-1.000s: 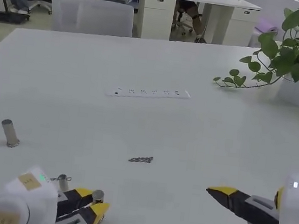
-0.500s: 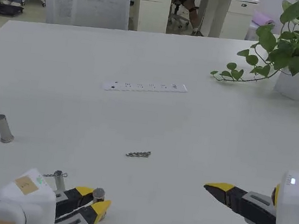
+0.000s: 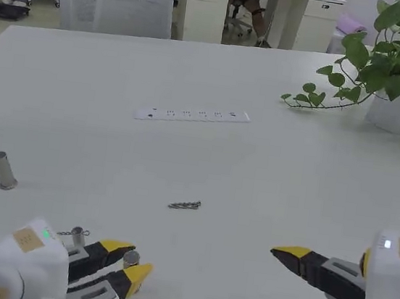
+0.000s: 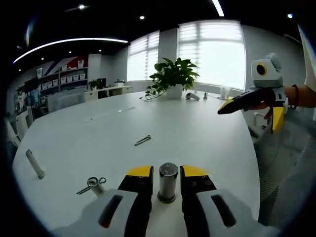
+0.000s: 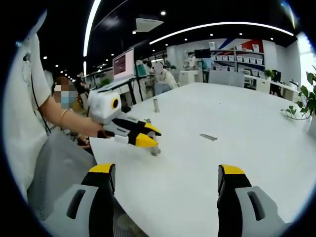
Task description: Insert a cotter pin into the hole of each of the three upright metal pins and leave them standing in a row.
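Your left gripper has eased its jaws a touch wider than a moment ago. They now stand just clear of the upright metal pin between them, close to the near edge of the tabletop, toward the left corner. Just left of it stands the second pin, with a cotter pin through its top. The third pin stands well apart, by the left edge. The loose cotter pin lies flat mid-tabletop. Your right gripper hangs by the near edge, toward the right, jaws spread wide.
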The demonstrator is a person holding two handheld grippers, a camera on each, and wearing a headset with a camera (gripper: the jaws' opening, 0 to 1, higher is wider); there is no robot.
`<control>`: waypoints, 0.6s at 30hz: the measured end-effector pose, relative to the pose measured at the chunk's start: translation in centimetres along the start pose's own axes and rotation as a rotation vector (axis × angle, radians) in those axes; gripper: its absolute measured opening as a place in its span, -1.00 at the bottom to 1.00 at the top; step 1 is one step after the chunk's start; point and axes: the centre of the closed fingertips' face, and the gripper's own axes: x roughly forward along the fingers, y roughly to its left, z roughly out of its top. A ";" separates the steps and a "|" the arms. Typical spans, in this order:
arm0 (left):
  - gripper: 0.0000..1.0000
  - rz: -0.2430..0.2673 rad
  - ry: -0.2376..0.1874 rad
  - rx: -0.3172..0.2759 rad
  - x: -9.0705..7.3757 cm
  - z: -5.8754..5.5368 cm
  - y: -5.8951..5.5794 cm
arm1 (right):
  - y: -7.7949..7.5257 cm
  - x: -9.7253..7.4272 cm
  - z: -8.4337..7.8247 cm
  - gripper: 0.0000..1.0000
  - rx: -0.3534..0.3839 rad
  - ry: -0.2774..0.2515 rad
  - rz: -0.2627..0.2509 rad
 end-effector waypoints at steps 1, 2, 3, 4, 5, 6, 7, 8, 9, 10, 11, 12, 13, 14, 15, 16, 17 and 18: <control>-0.56 -0.023 -0.003 0.002 0.0 0.1 -0.3 | 0.0 0.0 0.0 0.72 -0.001 0.002 0.000; -0.56 -0.036 -0.003 0.002 0.0 0.1 -0.4 | 0.0 0.0 -0.1 0.72 -0.002 0.004 0.000; -0.56 -0.039 -0.002 0.009 0.0 0.0 -0.4 | 0.0 0.0 -0.1 0.72 -0.002 0.005 0.001; -0.55 -0.061 0.003 0.021 0.0 -0.2 -0.6 | 0.0 0.0 -0.1 0.72 -0.001 0.006 0.001; -0.55 -0.064 0.005 0.024 0.0 -0.2 -0.6 | 0.1 0.0 -0.2 0.72 0.000 0.008 0.002; -0.55 -0.082 0.010 0.033 0.1 -0.4 -0.8 | 0.0 0.0 -0.2 0.72 -0.001 0.010 0.001; -0.55 -0.086 0.011 0.036 0.1 -0.5 -0.8 | 0.0 0.0 -0.2 0.72 -0.002 0.011 0.000; -0.55 -0.099 0.015 0.042 0.1 -0.6 -0.9 | 0.0 0.0 -0.2 0.72 -0.001 0.011 -0.001; -0.55 -0.111 0.016 0.049 0.2 -0.8 -0.9 | 0.0 0.1 -0.2 0.72 0.001 0.011 -0.002; -0.56 -0.114 0.024 0.065 0.4 -1.0 -0.8 | 0.0 0.1 -0.2 0.72 0.002 0.011 -0.002; -0.55 -0.118 0.030 0.066 0.4 -1.1 -0.8 | 0.0 0.1 -0.2 0.72 0.002 0.013 -0.003; -0.56 -0.119 0.027 0.064 0.5 -1.1 -0.8 | 0.0 0.2 -0.3 0.72 0.002 0.016 -0.003; -0.56 -0.126 0.023 0.066 0.5 -1.1 -0.8 | 0.0 0.2 -0.3 0.72 0.001 0.018 -0.003; -0.57 -0.131 0.024 0.069 0.6 -1.1 -0.8 | 0.0 0.2 -0.3 0.72 0.001 0.018 -0.003; -0.59 -0.137 0.024 0.073 0.6 -1.1 -0.9 | 0.0 0.3 -0.3 0.72 0.002 0.018 -0.003; -0.60 -0.146 0.020 0.072 0.7 -1.1 -0.9 | 0.0 0.3 -0.3 0.72 0.003 0.020 -0.004; -0.61 -0.156 0.019 0.072 0.7 -1.1 -1.0 | 0.0 0.3 -0.3 0.72 0.002 0.022 -0.005; -0.63 -0.161 0.020 0.074 0.7 -1.1 -1.0 | 0.0 0.3 -0.4 0.72 0.000 0.026 -0.007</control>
